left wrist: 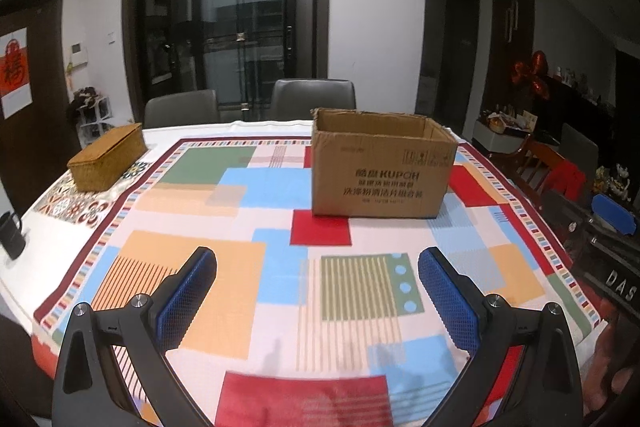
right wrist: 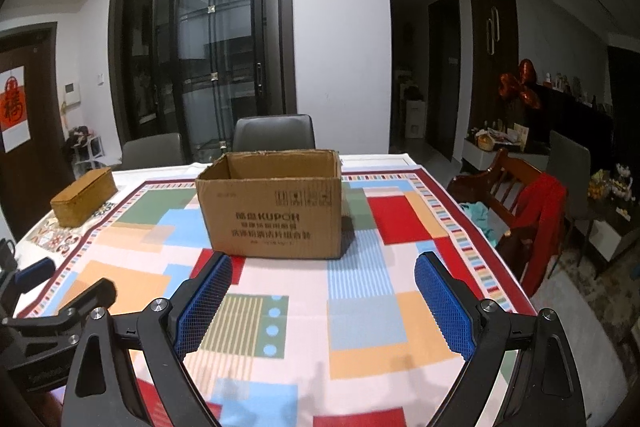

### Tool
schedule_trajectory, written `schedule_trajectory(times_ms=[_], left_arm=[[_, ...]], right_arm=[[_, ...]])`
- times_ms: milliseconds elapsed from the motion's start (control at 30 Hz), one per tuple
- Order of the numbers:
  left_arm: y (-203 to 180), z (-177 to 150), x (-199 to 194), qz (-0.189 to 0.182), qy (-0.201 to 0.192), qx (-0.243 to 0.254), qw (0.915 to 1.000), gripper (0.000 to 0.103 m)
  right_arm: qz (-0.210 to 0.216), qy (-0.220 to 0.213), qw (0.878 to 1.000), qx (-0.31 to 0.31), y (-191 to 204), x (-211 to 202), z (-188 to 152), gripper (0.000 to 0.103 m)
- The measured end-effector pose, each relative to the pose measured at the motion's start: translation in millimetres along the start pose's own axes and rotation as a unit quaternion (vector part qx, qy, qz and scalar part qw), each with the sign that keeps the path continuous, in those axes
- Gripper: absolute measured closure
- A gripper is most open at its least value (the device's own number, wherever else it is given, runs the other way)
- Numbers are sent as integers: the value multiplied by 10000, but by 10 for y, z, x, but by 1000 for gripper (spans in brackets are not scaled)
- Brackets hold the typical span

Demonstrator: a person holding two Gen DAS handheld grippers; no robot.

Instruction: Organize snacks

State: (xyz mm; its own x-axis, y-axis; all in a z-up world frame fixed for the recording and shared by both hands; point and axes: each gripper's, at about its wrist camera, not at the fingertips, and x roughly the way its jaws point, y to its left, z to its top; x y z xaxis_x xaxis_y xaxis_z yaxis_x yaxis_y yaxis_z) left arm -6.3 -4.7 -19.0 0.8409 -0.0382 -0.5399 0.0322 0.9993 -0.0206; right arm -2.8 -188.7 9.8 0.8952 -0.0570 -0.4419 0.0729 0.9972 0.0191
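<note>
Left wrist view: both grippers, left gripper (left wrist: 318, 291) and right gripper (right wrist: 323, 297), are hovering spread apart and empty, facing the open cardboard box (left wrist: 382, 167) waiting mid-desk (left wrist: 276, 311) for snacks.

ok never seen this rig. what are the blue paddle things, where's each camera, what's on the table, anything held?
No robot arm: a person carries a two-finger gripper in each hand, with a fisheye camera on each looking forward along its fingers. The blue paddles are the finger pads. One picture is from the left gripper, the other from the right gripper. Both stand open and hold nothing. On the patterned tablecloth sit an open cardboard box, a lidded wicker box at the far left, and a dark mug at the left edge. No snacks are visible.
</note>
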Motion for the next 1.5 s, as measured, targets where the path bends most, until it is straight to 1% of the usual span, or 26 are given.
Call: schedule_trajectory(times_ms=[100,300,400,567,700,867,1500], left_arm=[[46,-103,-74,-5,73,-120,9999,0],[67,-185,-253,50,-92,-151,9998,0],[96,-228,-318,82,-98,-176,9998,0],[127,-298,-371,139,-88,-221,9996,0],[108,-328,-442,170,-182,-177,9995,0],[88,-334,-445,159,-180,-154,9996,0],[97,-347,-426,170,-166,-174,9996,0]], right_arm=[[-32,82,9999,82,-32,-68,-69,10],[90,285,9992,250,-44,-160,-183,10],[90,315,9990,317,-40,-222,-236,10],[-104,228,9993,286,-21,-326,-275,10],[-231,183,9990,348,-57,-381,-287,10],[-285,174,9986,399,-89,-398,-286,10],[-281,210,9985,414,-99,-383,-299,10]])
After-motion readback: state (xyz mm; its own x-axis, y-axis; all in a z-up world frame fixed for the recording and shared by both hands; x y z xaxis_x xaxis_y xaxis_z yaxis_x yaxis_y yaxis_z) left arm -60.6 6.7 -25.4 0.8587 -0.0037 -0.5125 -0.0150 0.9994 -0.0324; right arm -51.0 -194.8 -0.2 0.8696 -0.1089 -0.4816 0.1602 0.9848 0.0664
